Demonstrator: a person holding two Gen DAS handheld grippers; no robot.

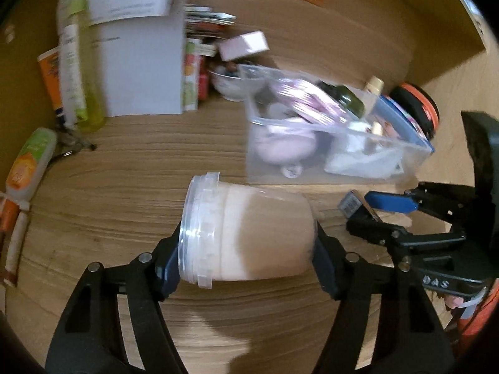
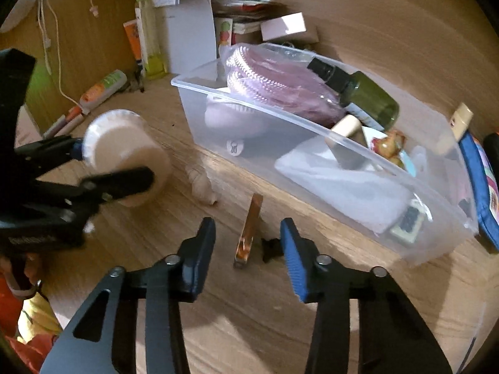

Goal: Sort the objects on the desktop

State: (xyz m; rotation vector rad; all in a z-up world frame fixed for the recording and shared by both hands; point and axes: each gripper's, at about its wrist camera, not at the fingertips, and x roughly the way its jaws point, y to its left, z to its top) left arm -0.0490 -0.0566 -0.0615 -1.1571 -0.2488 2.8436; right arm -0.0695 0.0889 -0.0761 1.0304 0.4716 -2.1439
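Note:
My left gripper [image 1: 249, 249] is shut on a clear plastic jar [image 1: 249, 233] with a pale filling, held sideways above the wooden desk, lid to the left. The jar also shows in the right wrist view [image 2: 124, 152]. My right gripper [image 2: 248, 246] is open and empty, its fingers either side of a small copper-coloured clip [image 2: 249, 230] lying on the desk. The right gripper also shows in the left wrist view [image 1: 368, 208]. A clear storage bin [image 2: 312, 131] behind holds a pink brush, a dark green bottle [image 2: 361, 93] and several small items.
A white box, a yellow-green bottle [image 1: 84, 62], an orange tube [image 1: 31, 162] and stacked booklets stand along the back left. A small white lump [image 2: 202, 184] lies on the desk by the bin. A blue pouch [image 2: 480, 184] lies right of the bin.

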